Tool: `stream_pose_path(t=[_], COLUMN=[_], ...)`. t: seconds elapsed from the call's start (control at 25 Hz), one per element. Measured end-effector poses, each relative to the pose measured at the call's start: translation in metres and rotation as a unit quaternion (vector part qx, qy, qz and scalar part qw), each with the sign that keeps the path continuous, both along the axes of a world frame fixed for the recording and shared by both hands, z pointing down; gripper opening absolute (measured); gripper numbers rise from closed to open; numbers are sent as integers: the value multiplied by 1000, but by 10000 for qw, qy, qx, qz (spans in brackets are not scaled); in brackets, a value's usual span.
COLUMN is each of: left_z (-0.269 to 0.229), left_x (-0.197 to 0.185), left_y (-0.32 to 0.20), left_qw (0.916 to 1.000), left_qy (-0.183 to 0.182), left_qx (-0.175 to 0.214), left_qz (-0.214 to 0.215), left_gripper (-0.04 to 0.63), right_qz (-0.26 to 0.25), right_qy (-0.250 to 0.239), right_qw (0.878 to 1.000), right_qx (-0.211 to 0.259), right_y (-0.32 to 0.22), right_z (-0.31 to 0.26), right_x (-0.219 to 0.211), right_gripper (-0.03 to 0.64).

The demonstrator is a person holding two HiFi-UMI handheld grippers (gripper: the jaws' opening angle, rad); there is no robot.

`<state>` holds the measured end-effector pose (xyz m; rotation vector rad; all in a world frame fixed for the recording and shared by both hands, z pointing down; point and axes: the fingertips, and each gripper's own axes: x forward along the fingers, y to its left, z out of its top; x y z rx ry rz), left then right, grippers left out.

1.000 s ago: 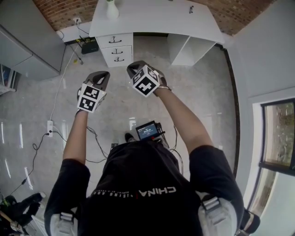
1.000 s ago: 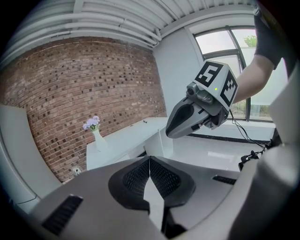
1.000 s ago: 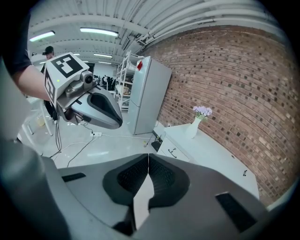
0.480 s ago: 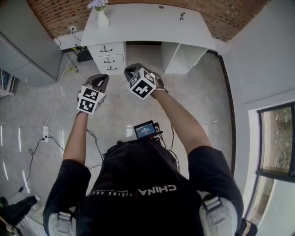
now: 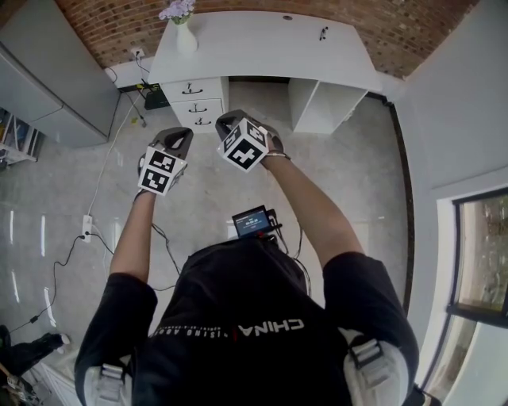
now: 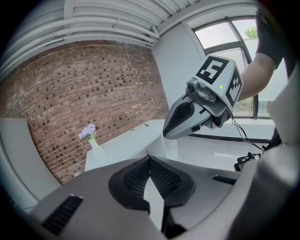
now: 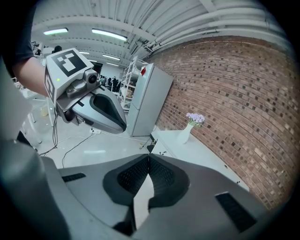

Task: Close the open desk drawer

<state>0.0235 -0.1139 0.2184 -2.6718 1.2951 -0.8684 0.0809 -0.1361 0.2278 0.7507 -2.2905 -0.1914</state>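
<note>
**Both grippers closed and empty, short of the desk**

Left gripper (image 5: 179, 133): jaws together, nothing between them. Right gripper (image 5: 228, 121): same, pads meet, empty. Both are held in the air side by side over the floor (image 5: 333, 158), pointing toward the white desk (image 5: 262, 40) at the brick wall (image 5: 397, 24). The drawer stack (image 5: 197, 97) sits under the desk's left end, below the flower vase (image 5: 186, 36), apart from both grippers. Can't tell which drawer stands out.

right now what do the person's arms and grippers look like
The left gripper and right gripper are grey tapered shells with black mesh-textured pads. Each bears a white cube with black square markers. The person wears a black short-sleeved shirt with white lettering; forearms are bare.
</note>
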Motion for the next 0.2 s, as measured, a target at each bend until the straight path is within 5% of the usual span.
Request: stream_pose_path(t=[0.2], left_z=[2], left_x=[7], left_y=[4], left_qw=[9999], left_qy=[132], left_qx=[-55], left_qz=[11], left_gripper=[12], right_qz=[-18], right_qy=[48], right_qw=[10000], right_qx=[51], right_y=[4], right_z=[2], right_x=[1], right_gripper=[15])
